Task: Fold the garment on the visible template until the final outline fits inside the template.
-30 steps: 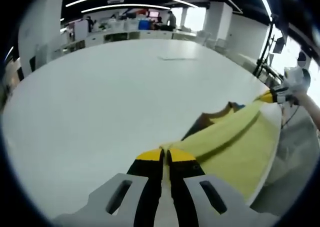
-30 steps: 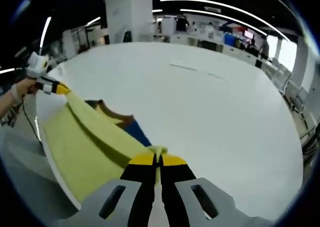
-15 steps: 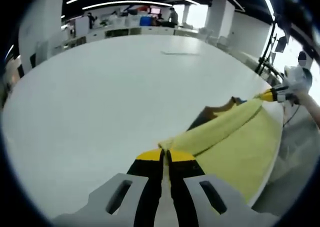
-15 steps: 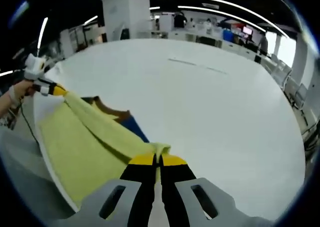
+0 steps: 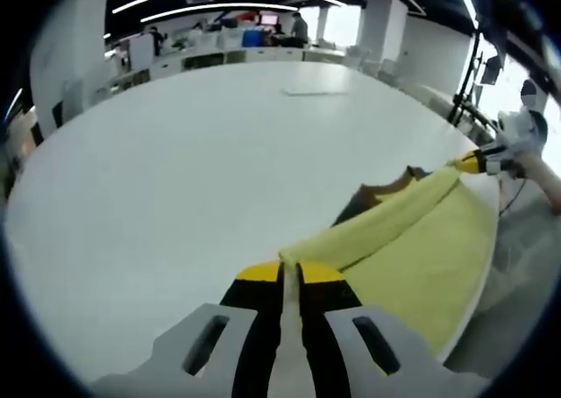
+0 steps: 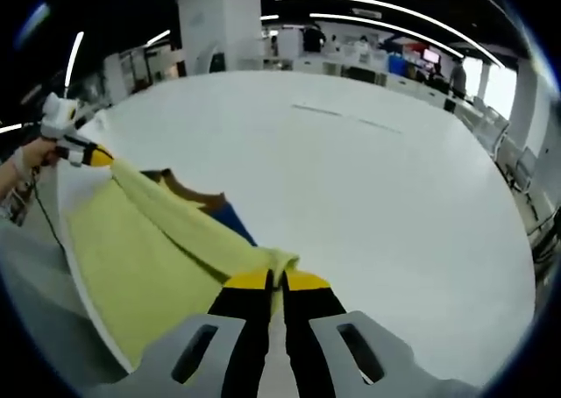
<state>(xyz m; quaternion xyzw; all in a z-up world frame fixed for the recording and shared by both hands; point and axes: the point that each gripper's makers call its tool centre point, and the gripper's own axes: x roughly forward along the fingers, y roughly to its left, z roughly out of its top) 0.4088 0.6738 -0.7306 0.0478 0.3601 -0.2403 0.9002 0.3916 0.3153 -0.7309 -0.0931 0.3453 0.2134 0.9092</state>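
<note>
I read no writing anywhere. My left hand-held gripper (image 5: 288,275) and right hand-held gripper (image 6: 274,281) each clench a corner of the yellow garment (image 5: 412,249), stretched over the white tabletop (image 5: 193,170) edge. The right gripper view shows the blue-and-brown cloth (image 6: 230,218) better.

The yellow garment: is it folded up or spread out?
Spread out, unfolded: the yellow garment stretches between the right gripper and left gripper, draping over the white table edge.
</note>
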